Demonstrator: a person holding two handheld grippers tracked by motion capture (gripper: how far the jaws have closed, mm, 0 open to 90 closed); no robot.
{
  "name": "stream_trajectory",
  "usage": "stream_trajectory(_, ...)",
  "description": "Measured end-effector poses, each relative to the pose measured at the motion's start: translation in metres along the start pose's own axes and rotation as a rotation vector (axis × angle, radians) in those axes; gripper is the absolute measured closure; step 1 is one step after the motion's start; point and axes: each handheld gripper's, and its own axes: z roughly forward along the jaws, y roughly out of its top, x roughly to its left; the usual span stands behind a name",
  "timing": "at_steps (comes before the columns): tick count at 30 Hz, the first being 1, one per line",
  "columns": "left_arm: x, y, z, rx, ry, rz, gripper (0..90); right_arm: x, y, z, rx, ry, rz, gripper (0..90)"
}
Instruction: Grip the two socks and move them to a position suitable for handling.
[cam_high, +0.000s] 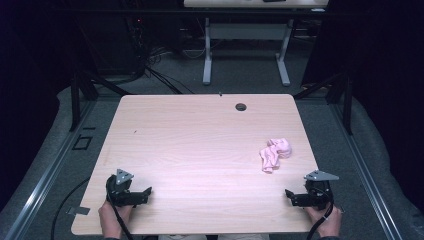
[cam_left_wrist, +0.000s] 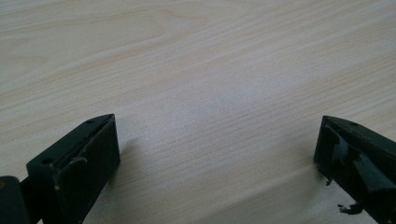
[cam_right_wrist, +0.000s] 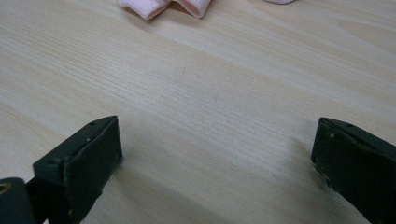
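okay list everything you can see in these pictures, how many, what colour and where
pink cloth: one, pale pink, crumpled on the right part of the table, ahead of the right gripper; its near edge shows at the top of the right gripper view
table: one, light wood grain, centre of the high view
cable hole: one, dark, near the table's far edge
second table: one, white legs, on the floor beyond
floor: grey, around the table
left gripper: one, black, near left edge of the table, jaws wide apart, nothing between them
right gripper: one, black, near right edge, jaws wide apart, nothing between them
hands: two, holding the grippers at the near edge
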Motion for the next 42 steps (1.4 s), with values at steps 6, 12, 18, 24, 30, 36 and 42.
stream_trajectory(6,0.0000,0.0001,0.0001,-0.001,0.000,0.000,0.0,0.0004,-0.0003,0.0001,-0.005,-0.005,0.006,1.5)
stream_trajectory(12,0.0000,0.0001,0.0002,-0.001,0.001,-0.001,0.1,-0.0001,0.0001,-0.0001,0.000,-0.003,0.002,1.5)
stream_trajectory(18,-0.0001,0.0002,0.0003,-0.001,0.001,-0.003,0.1,0.0004,0.0003,0.0000,0.001,-0.005,0.009,1.5)
stream_trajectory(24,0.0003,0.0008,0.0009,-0.001,0.011,-0.012,0.1,0.0005,0.0003,0.0000,0.000,-0.006,0.009,1.6)
stream_trajectory(30,0.0006,0.0024,0.0026,-0.001,0.020,-0.022,0.3,0.0002,0.0002,0.0000,-0.001,-0.006,0.002,1.8)
stream_trajectory(36,0.0005,0.0024,0.0025,-0.001,0.020,-0.021,0.3,0.0003,0.0002,0.0001,-0.001,-0.008,0.003,1.7)
stream_trajectory(42,0.0005,0.0024,0.0024,-0.001,0.020,-0.020,0.4,0.0004,0.0004,0.0004,-0.001,-0.006,0.008,1.4)
